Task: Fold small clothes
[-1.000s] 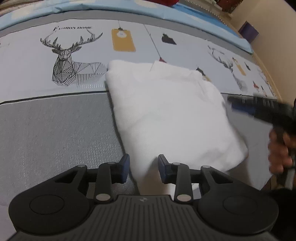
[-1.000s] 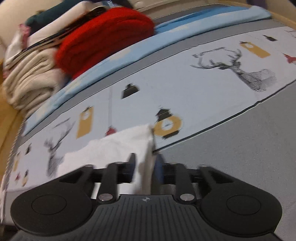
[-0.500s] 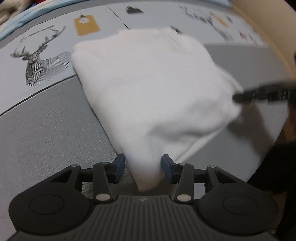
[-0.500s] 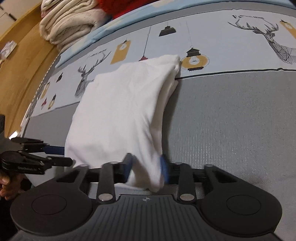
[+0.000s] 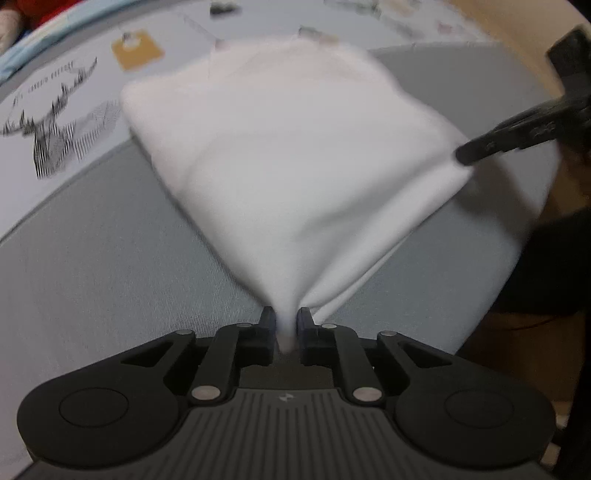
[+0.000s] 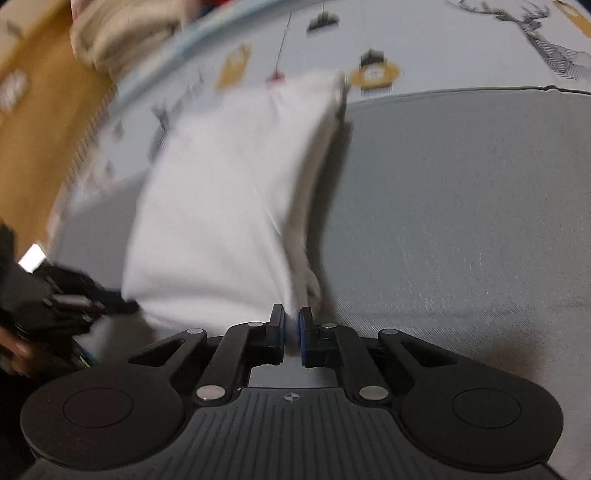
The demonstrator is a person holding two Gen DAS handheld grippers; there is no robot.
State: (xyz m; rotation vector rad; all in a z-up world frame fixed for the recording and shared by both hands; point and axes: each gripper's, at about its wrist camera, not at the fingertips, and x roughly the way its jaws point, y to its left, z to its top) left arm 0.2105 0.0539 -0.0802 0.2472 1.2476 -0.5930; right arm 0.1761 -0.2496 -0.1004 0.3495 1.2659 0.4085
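Note:
A white folded garment (image 5: 295, 155) lies on the grey bed cover, its far edge on the printed sheet. My left gripper (image 5: 285, 320) is shut on its near corner, and the cloth pulls up into a taut peak at the jaws. My right gripper (image 6: 291, 320) is shut on the other near corner of the same white garment (image 6: 221, 206). The right gripper also shows in the left wrist view (image 5: 517, 136) at the garment's right corner. The left gripper shows blurred in the right wrist view (image 6: 70, 302) at the lower left.
A sheet printed with deer and lamps (image 5: 62, 110) covers the far part of the bed. The grey cover (image 6: 461, 206) spreads to the right. A stack of folded beige clothes (image 6: 122, 33) sits at the far left by the wooden bed edge (image 6: 33, 122).
Both grippers have closed on the garment's near corners and pulled them up and back. The cloth now stretches taut from the jaws; both views are motion-blurred.

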